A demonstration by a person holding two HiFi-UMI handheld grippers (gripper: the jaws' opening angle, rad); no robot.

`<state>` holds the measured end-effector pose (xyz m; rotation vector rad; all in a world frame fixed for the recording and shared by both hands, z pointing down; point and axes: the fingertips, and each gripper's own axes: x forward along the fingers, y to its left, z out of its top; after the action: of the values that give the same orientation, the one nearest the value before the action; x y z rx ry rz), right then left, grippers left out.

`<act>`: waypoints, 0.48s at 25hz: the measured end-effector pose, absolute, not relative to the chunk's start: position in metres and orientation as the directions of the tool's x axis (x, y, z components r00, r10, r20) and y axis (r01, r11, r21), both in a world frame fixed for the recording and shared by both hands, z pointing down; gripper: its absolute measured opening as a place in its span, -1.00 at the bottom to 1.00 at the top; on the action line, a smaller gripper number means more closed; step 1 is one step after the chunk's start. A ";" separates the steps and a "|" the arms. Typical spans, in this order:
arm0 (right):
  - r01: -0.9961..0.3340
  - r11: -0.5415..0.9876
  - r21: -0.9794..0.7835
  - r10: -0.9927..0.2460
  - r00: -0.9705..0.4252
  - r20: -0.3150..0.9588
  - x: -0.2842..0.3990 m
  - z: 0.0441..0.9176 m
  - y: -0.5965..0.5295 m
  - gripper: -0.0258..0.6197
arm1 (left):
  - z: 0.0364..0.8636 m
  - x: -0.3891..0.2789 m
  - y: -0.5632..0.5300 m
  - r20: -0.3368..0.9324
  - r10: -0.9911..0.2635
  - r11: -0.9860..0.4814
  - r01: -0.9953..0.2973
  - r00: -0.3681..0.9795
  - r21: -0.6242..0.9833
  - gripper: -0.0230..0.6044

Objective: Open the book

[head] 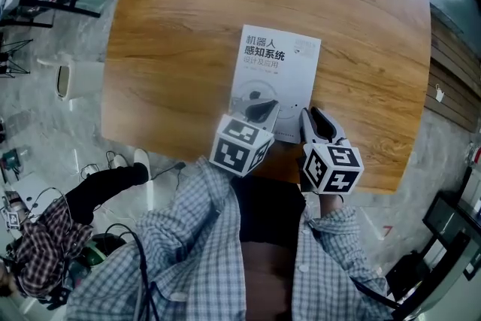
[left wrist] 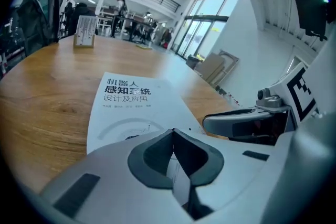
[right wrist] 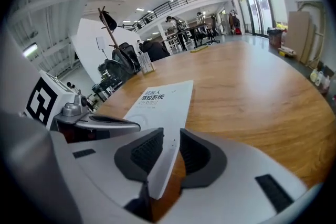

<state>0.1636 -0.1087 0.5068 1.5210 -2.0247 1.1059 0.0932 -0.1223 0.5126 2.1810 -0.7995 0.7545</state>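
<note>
Left claw (left wrist: pixel 173 136): clenched on a thin leaf at the near edge of the book (head: pixel 276 68). Right claw (right wrist: pixel 169 144): jaws parted, straddling the near right corner. Book lies cover up on the wooden table (head: pixel 173 49), long axis running away from the person, title end far, claws at near end.

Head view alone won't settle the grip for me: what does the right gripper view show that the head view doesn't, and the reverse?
Only the right gripper view: the right gripper's jaws stand slightly apart with the book's near corner between them, wood showing beside one pad. Only the head view: the table's whole outline and the person's checked sleeves. Both: the white book lying flat, cover up, on the wooden table, with the left gripper at its near edge.
</note>
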 end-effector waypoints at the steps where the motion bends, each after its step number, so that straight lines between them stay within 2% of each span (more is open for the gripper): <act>1: -0.916 0.098 -0.388 -0.616 -0.362 0.700 0.163 0.510 -0.108 -0.63 | 0.514 0.095 -0.122 0.703 -0.310 -0.581 -0.713 0.640 0.393 -0.90; 7: -0.866 0.020 -0.500 -0.537 -0.431 0.725 0.160 0.528 -0.102 -0.61 | 0.520 0.101 -0.119 0.741 -0.274 -0.608 -0.708 0.612 0.360 -0.90; 12: -0.847 -0.004 -0.532 -0.519 -0.453 0.725 0.160 0.534 -0.102 -0.64 | 0.522 0.102 -0.117 0.752 -0.265 -0.626 -0.701 0.604 0.342 -0.90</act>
<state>0.1599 -0.1023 0.5337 1.4187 -1.9596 1.4404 0.1021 -0.1172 0.5223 2.1945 -0.7582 0.8897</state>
